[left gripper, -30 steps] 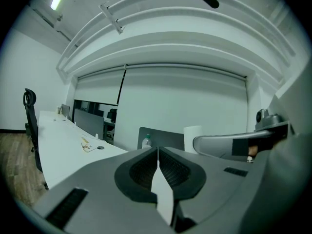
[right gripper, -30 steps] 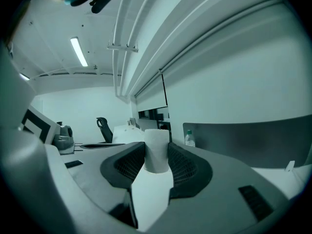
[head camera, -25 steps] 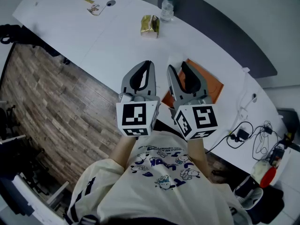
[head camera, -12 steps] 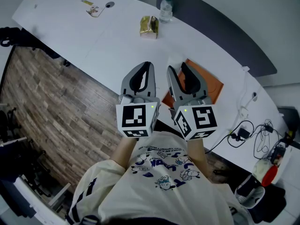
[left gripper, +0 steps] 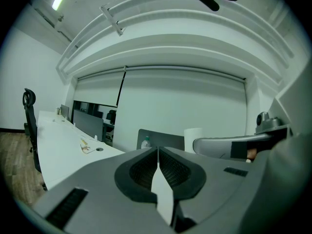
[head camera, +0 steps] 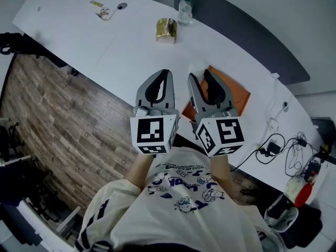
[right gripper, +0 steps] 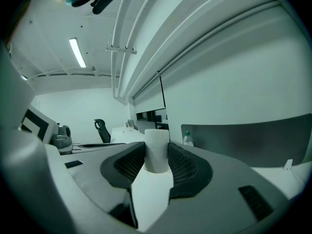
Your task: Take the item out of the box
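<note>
left tool [head camera: 167, 73], right tool [head camera: 198, 75] side by side above white table [head camera: 79, 33]

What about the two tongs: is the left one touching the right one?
Apart. The head view shows a clear gap, with the white table visible through it, between the left tongs and the right tongs.

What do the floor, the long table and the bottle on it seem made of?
Floor: wood or wood-look planks, matt, with grain and staggered boards. Table: probably white laminate, smooth and uniform. Bottle: likely clear plastic, see-through body with a cap.
</note>
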Motion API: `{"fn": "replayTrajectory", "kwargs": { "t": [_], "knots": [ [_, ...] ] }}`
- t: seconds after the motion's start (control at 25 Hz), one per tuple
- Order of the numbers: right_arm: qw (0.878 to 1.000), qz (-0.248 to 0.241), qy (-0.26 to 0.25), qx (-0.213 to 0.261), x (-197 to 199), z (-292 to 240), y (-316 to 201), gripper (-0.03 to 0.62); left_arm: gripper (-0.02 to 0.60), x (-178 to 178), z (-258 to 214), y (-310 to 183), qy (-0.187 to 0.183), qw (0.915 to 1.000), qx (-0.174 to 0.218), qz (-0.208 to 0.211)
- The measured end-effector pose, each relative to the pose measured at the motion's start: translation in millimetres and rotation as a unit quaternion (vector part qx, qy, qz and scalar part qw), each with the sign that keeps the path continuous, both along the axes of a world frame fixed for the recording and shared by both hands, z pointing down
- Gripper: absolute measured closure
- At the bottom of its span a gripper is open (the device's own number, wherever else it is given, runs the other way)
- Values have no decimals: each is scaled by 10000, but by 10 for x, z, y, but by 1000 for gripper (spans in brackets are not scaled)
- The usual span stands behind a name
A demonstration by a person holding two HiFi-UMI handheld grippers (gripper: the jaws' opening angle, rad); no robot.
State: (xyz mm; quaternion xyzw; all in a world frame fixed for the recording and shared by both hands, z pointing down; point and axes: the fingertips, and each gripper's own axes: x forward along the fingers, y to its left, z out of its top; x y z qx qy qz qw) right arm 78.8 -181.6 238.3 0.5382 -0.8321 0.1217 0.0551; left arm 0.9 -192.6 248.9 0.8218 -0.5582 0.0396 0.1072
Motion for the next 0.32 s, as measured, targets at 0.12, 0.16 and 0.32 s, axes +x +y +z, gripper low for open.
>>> {"fn": "replayTrajectory", "kwargs": {
  "t": [0.12,0.16,0.32],
  "knots": [
    [10000,19,1,-1,11,-1,-2,427,558,1,0,5,3,10000,3,7],
    [10000,22,2,1,13,-5,-4,427,558,3,-3,6,6,10000,6,14],
    [10000,48,8,19,16,-23,-18,427,558,12,-14,10,20,10000,20,57]
  ]
}}
